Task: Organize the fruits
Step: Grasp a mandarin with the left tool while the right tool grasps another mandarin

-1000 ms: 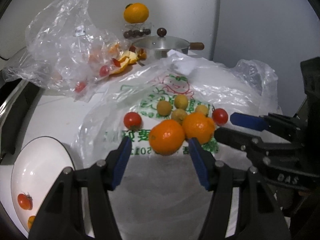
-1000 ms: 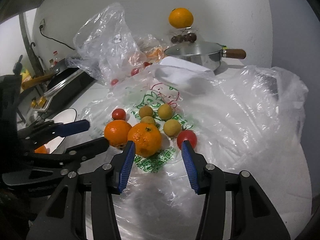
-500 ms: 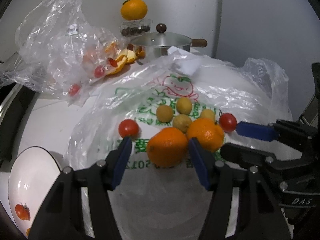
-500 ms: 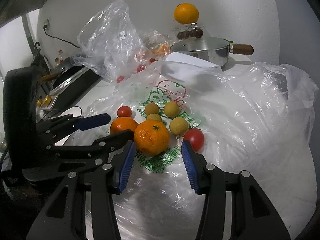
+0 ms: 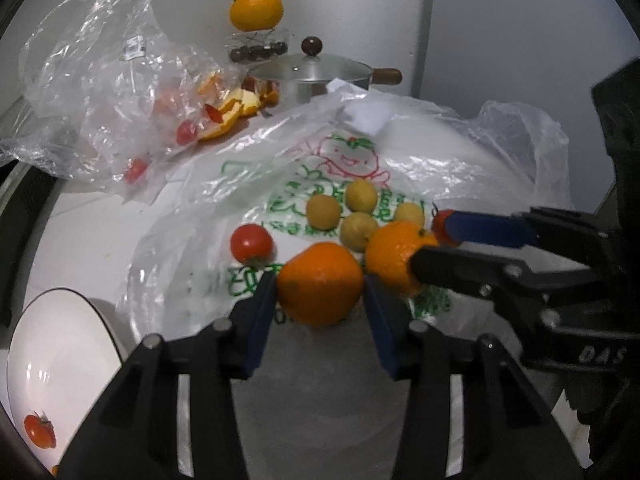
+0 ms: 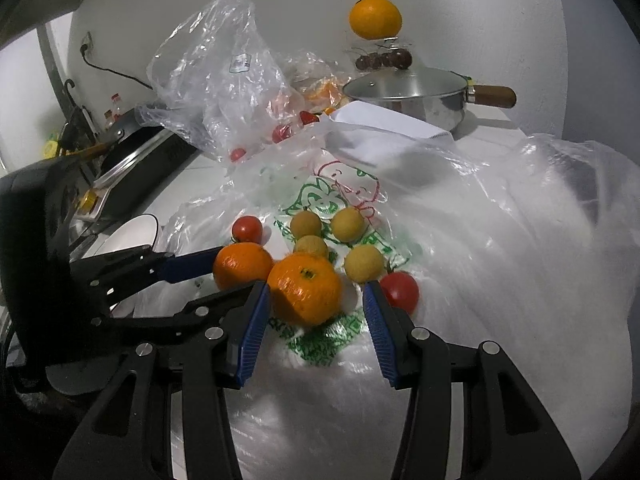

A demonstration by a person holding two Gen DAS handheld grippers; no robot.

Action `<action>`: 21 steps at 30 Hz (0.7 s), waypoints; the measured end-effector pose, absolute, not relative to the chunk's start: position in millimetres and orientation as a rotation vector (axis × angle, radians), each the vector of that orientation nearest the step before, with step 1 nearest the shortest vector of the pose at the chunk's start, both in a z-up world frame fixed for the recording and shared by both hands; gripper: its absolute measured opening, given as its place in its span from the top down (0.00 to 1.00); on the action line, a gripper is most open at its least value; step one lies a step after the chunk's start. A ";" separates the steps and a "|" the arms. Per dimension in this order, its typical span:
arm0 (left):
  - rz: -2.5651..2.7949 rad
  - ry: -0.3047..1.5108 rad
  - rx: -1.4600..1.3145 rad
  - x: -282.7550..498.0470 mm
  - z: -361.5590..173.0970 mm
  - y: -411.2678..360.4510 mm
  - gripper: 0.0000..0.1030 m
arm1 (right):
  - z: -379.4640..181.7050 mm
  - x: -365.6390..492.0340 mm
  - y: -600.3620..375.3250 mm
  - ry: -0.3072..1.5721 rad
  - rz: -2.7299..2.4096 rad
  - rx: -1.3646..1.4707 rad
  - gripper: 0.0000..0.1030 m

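A round orange mandarin (image 5: 320, 283) lies on the printed clear plastic bag (image 5: 340, 168), near its front. The left tool (image 5: 320, 304) has just been closing and clamps it. The right tool (image 6: 314, 312), jaws apart, straddles a second mandarin (image 6: 304, 294) just right.

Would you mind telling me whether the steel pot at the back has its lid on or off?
On. The steel pot is covered by its lid, which sits flat on the rim with the dark knob upright.

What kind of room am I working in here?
Most likely a home kitchen: a lidded steel saucepan with a wooden handle stands by the wall, a dark stovetop with a pan sits alongside, and the white counter holds fruit.
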State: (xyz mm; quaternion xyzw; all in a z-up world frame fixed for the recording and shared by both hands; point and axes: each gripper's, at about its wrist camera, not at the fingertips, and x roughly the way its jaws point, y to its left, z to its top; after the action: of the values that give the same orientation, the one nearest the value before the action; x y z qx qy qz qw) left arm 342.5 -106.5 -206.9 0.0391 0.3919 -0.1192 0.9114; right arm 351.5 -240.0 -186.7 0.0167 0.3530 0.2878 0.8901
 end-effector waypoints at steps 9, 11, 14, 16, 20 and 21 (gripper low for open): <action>-0.244 0.810 0.067 335.1 -205.2 -93.8 0.56 | -190.3 361.8 -222.5 0.764 0.624 0.027 0.51; -0.243 0.808 0.066 333.2 -204.5 -91.1 0.56 | -191.8 363.2 -220.3 0.772 0.632 0.032 0.51; -0.249 0.803 0.062 328.6 -203.2 -88.1 0.56 | -194.2 366.1 -216.6 0.783 0.647 0.036 0.51; -0.251 0.800 0.070 325.0 -201.8 -87.2 0.56 | -195.3 366.9 -213.8 0.792 0.654 0.031 0.51; -0.249 0.789 0.064 319.3 -198.0 -82.5 0.56 | -196.8 365.9 -209.1 0.798 0.651 0.019 0.51; -0.247 0.786 0.059 318.0 -197.0 -80.8 0.56 | -196.9 365.2 -208.1 0.797 0.651 0.016 0.51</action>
State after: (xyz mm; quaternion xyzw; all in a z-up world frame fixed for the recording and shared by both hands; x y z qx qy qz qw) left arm 318.0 -80.8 -197.0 0.0287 0.3818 -0.1200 0.9160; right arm 365.2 -208.1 -196.9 0.0079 0.3811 0.3113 0.8705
